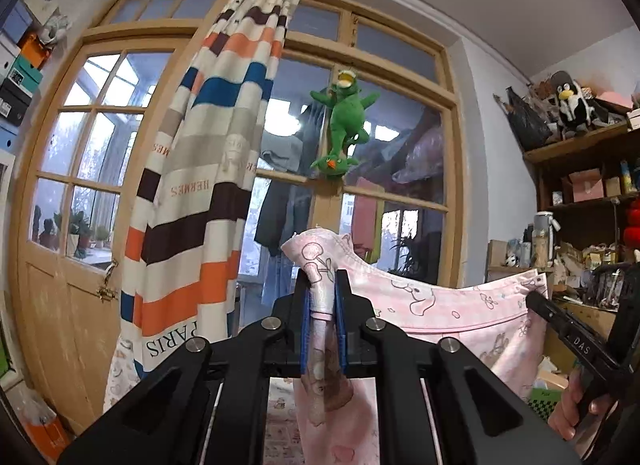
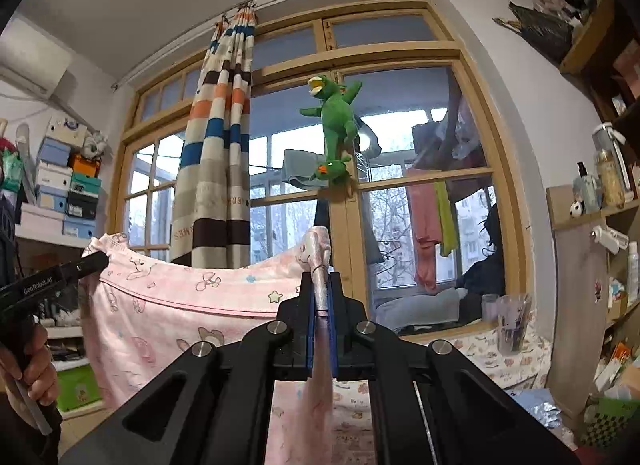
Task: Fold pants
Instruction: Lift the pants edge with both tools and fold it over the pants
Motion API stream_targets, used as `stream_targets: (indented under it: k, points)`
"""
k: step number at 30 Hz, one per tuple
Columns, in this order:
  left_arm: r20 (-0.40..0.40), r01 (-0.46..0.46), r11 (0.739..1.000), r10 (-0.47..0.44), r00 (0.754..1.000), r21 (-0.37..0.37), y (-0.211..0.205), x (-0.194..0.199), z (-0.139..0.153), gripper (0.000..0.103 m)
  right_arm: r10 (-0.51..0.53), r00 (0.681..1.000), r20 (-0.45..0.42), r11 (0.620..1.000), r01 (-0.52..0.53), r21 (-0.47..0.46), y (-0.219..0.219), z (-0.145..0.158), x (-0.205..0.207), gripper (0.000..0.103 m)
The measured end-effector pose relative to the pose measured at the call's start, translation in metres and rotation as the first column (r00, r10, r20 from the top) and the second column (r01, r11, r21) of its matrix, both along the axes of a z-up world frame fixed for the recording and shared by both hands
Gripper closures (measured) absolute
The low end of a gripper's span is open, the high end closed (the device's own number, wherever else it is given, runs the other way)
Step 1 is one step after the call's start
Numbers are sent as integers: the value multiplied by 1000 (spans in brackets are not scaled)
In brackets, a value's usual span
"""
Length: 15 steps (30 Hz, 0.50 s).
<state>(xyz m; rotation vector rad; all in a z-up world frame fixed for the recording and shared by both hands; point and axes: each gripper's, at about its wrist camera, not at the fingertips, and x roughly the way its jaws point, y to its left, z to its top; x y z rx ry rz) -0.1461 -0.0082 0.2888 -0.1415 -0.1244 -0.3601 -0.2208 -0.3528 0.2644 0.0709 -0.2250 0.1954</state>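
The pink cartoon-print pants (image 1: 440, 305) hang in the air, stretched by the waistband between both grippers. My left gripper (image 1: 323, 277) is shut on one end of the waistband, which bunches up above its blue pads. My right gripper (image 2: 322, 277) is shut on the other end of the pants (image 2: 180, 305). The right gripper shows at the right in the left wrist view (image 1: 536, 299), and the left gripper shows at the left in the right wrist view (image 2: 98, 259). The cloth sags between them and drops below both views.
A wooden-framed window and door (image 1: 80, 185) stand ahead with a striped curtain (image 1: 200, 185) and a green plush frog (image 1: 340, 125). Cluttered shelves (image 1: 580, 205) stand at the right, stacked boxes (image 2: 64, 185) at the left. A printed sheet (image 2: 352, 417) lies below.
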Motion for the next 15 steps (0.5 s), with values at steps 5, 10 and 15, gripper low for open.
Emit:
stream_targets:
  k: [5, 10, 15]
  points:
    - [-107, -38, 999, 38, 994, 0, -1, 54, -41, 93, -23, 996, -89, 999, 20, -31, 9, -26, 56, 98]
    - [-348, -70, 992, 101, 932, 101, -15, 159, -137, 93, -47, 952, -302, 998, 32, -56, 12, -116, 167, 98]
    - [-602, -30, 984, 132, 788, 177, -29, 265, -235, 93, -108, 799, -592, 992, 47, -118, 18, -215, 286, 98]
